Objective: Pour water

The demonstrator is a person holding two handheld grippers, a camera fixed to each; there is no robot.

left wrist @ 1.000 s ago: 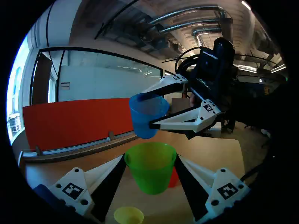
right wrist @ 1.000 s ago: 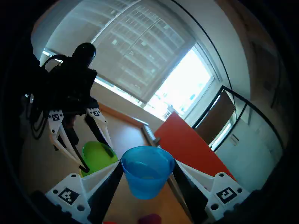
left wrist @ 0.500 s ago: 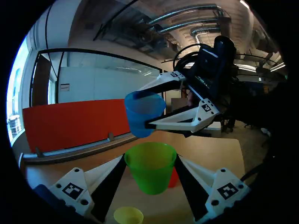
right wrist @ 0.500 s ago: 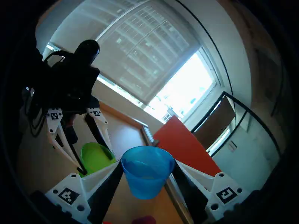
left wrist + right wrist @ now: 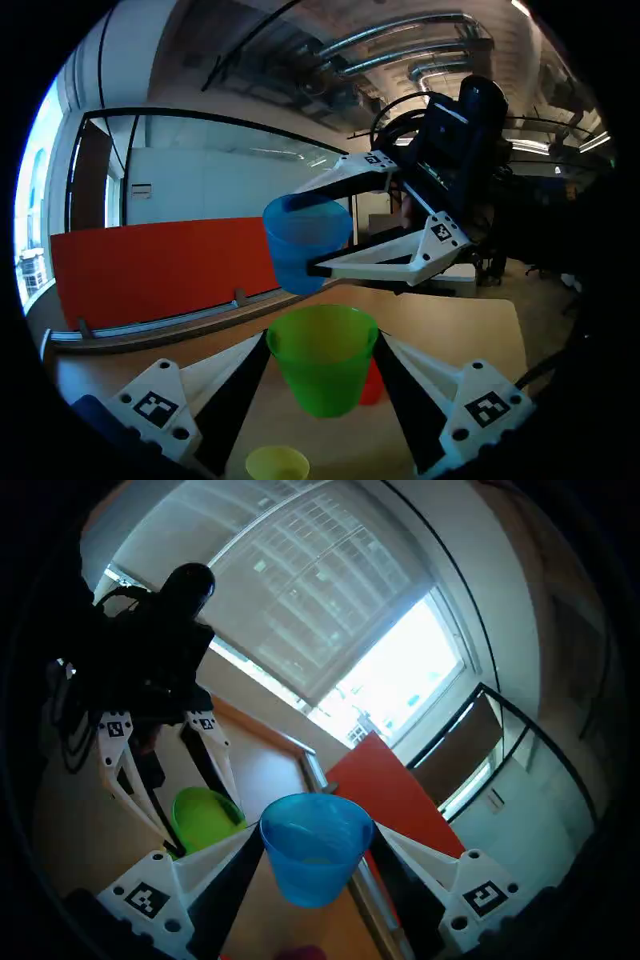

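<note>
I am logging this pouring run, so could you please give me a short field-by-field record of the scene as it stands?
left gripper: shut on green cup, cup upright
right gripper: shut on blue cup
cup relation: blue cup held higher than green cup, not touching it
water: a little seems to lie in the blue cup; no stream visible
table: yellow cup in front; red thing partly hidden behind green cup

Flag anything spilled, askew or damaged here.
Nothing stands out. The right gripper holds the blue cup higher than the green cup in the left gripper; no spilled water shows on the table.
</note>
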